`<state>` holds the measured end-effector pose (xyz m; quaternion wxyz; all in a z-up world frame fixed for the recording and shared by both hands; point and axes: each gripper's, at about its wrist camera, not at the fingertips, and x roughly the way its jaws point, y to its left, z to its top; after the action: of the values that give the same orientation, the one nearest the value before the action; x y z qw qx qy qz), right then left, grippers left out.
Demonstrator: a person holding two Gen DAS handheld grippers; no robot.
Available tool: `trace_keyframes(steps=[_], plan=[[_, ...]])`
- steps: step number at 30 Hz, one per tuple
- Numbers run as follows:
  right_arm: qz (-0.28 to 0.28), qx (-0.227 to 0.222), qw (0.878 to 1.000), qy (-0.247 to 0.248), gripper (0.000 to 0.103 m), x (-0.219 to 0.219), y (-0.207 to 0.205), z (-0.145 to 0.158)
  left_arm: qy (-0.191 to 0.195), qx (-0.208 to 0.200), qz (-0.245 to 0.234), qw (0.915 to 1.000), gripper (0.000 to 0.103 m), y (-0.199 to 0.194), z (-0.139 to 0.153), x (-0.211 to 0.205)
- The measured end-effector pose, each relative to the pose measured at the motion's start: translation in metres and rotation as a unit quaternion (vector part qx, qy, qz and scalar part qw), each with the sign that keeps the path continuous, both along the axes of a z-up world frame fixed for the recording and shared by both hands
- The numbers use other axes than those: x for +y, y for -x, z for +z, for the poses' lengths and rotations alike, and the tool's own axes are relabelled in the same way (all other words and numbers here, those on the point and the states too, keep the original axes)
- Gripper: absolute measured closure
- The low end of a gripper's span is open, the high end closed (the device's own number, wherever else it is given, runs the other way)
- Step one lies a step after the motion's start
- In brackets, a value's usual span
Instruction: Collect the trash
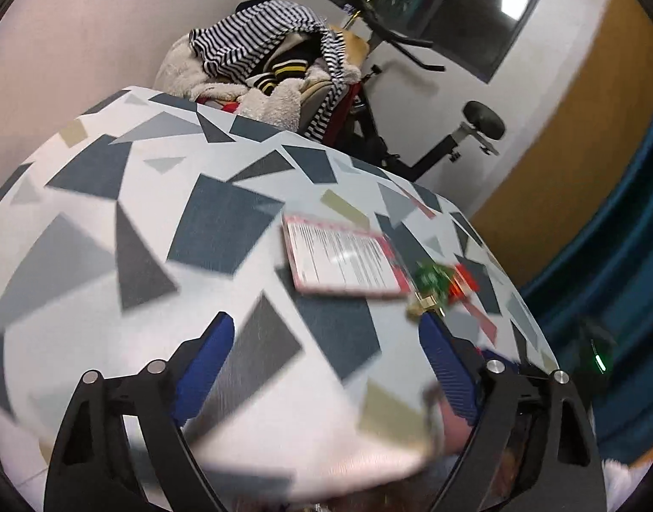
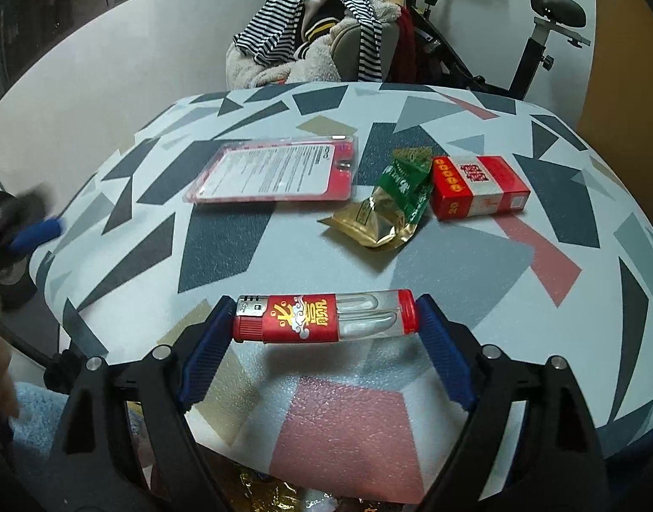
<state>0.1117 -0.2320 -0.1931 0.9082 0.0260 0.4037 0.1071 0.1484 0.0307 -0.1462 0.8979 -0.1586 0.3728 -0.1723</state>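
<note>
While pinching a red lighter (image 2: 324,318) lengthwise at lower centre, right gripper (image 2: 326,320) above patterned table (image 2: 518,290). Left gripper (image 1: 326,341) spread, empty. Crumpled wrapper (image 2: 384,209) just beside red carton (image 2: 478,187), upper right.

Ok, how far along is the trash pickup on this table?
Done: hard to say; foil glinting below the table's near edge may be trash already dropped. In hand: the right gripper clamps the red lighter end to end. The left gripper is open and empty. Left: the blister pack, the green and gold wrapper and the red box lie on the table.
</note>
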Motion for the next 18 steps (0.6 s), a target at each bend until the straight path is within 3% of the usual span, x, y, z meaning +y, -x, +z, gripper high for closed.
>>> trace_keyframes(steps=[3,6,8,15,18], plan=[[-0.002,-0.01,1.0,-0.006,0.019,-0.006,-0.001,0.006,0.013,0.028,0.01,0.9995,0.031,-0.044,-0.007,0.0],[-0.009,-0.017,1.0,-0.02,0.019,-0.016,-0.002,0.011,0.054,0.066,0.03,0.9959,0.046,-0.081,-0.023,0.005],[-0.011,-0.017,0.999,-0.024,0.019,-0.019,-0.002,0.012,0.071,0.083,0.033,0.9935,0.061,-0.098,-0.035,0.002],[-0.021,-0.016,0.999,-0.038,0.019,-0.037,0.001,0.013,0.057,0.106,0.035,0.9921,0.067,-0.13,-0.059,-0.012],[-0.024,-0.013,0.999,-0.04,0.019,-0.041,0.001,0.01,0.063,0.119,0.043,0.99,0.077,-0.136,-0.068,-0.012]])
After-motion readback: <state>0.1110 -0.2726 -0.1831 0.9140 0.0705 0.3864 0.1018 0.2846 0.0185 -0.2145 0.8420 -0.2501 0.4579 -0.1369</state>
